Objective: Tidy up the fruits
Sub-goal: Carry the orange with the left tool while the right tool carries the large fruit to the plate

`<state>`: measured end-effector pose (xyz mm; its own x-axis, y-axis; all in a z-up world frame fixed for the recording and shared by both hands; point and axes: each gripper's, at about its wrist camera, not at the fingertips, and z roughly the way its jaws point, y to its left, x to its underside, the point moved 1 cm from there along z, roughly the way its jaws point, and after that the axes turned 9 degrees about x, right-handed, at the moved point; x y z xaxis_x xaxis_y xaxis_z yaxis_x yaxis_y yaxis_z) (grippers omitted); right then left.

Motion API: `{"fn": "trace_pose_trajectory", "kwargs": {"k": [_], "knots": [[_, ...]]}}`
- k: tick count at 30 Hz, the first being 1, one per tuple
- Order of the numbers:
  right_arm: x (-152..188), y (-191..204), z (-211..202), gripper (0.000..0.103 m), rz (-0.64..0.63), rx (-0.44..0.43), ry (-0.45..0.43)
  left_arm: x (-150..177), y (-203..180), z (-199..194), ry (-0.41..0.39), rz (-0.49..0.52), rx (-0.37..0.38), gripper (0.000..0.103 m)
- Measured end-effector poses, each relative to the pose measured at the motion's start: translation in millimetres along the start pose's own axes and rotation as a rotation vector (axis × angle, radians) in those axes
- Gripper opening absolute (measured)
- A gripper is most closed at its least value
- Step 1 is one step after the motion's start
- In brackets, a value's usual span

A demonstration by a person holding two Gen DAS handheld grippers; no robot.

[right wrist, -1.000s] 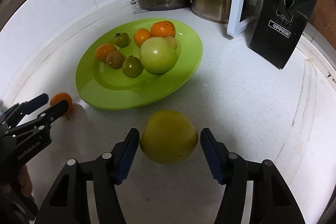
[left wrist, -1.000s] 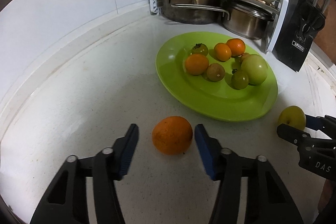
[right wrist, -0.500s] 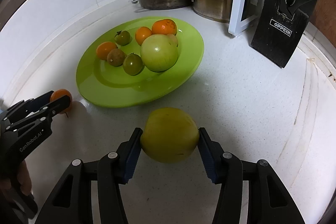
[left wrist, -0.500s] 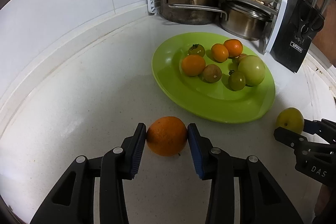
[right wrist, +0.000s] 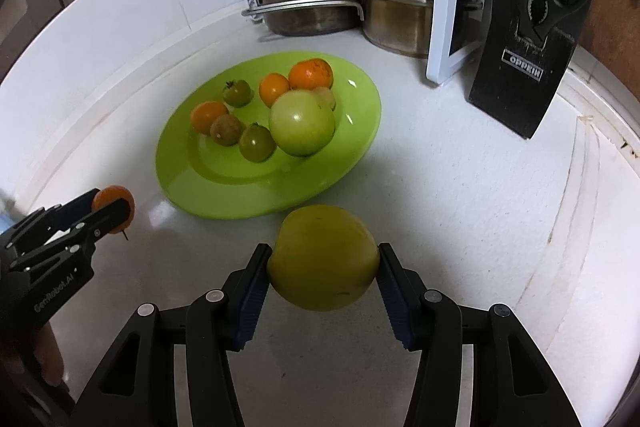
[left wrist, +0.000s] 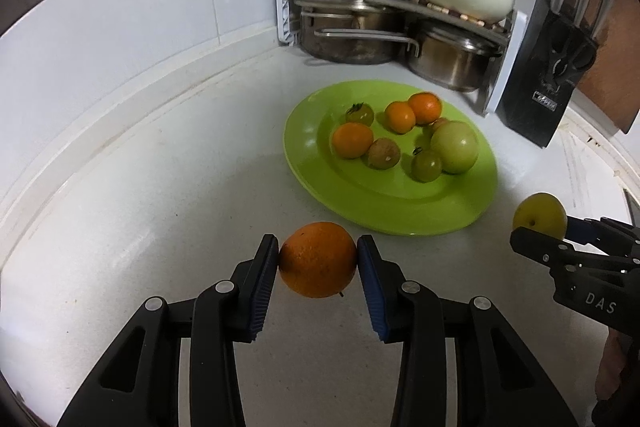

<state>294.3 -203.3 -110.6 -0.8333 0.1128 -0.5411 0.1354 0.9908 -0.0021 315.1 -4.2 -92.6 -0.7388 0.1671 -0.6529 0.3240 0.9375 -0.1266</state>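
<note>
Left gripper point(left wrist: 318, 259) clamps an orange point(left wrist: 317, 259) between both blue pads, just off the white countertop point(left wrist: 160, 187), near the lime-green plate point(left wrist: 384, 211). Right gripper point(right wrist: 323, 263) grips a yellow-green apple point(right wrist: 322, 257) the same way, beside the plate's near rim. Plate carries small oranges, green tomatoes and a large green tomato point(right wrist: 302, 123). Pot rack point(left wrist: 384, 3) behind.

I read "OPPEIN" on the black knife block point(right wrist: 528, 27). My left gripper point(right wrist: 113, 205) carries "GenRobot.AI" along its body, and my right gripper point(left wrist: 538, 227) shows the letters "DAS".
</note>
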Motion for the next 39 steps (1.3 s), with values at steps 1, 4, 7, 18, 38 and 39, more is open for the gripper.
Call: {"fn": "trace_pose_trajectory", "kwargs": {"k": [1,4,7,18,38,39], "knots": [[-1,0,-3,0.053,-0.001,-0.004,-0.007,-1,-1,-3,-0.006,0.001,0.001,0.04],[-4,0,-14,0.053,-0.003,-0.017,-0.031,-4,-4,-15,-0.033,0.004,0.009,0.04],[-8,2,-25,0.053,-0.008,-0.027,-0.058,-10,-8,-27,-0.065,0.016,0.016,0.04],[-35,2,-41,0.053,-0.023,-0.055,-0.147,-43,-19,-39,-0.152,0.07,0.024,0.04],[-100,21,-6,0.053,-0.088,-0.071,-0.174,-99,-12,17,-0.131,0.118,0.047,0.04],[-102,23,-2,0.053,-0.092,-0.075,-0.172,-101,-11,21,-0.125,0.118,0.052,0.04]]}}
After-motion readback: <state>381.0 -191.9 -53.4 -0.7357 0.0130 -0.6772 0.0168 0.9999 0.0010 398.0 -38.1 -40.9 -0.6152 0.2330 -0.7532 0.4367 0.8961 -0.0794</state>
